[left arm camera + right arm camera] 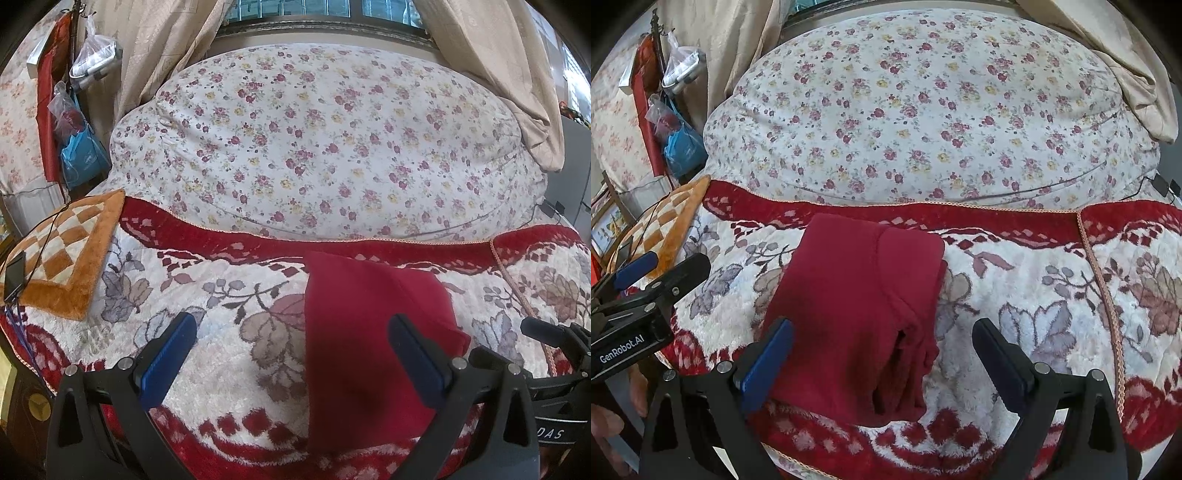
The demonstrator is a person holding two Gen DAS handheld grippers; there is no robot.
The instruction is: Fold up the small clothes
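Note:
A dark red garment [857, 310] lies folded into a long rectangle on the red-and-white floral blanket [1034, 295]. It also shows in the left wrist view [369, 339]. My left gripper [291, 325] is open and empty, above the blanket, with its right finger over the garment's near part. It shows at the left edge of the right wrist view [661, 266]. My right gripper [882, 332] is open and empty, hovering over the garment's near end. Part of it shows at the right edge of the left wrist view [554, 339].
A white floral quilt [314, 147] is heaped behind the blanket. An orange checked cushion [62, 258] with a phone and cable lies at the left. Bags [81, 147] hang at the far left. Beige curtains [498, 74] hang by the window.

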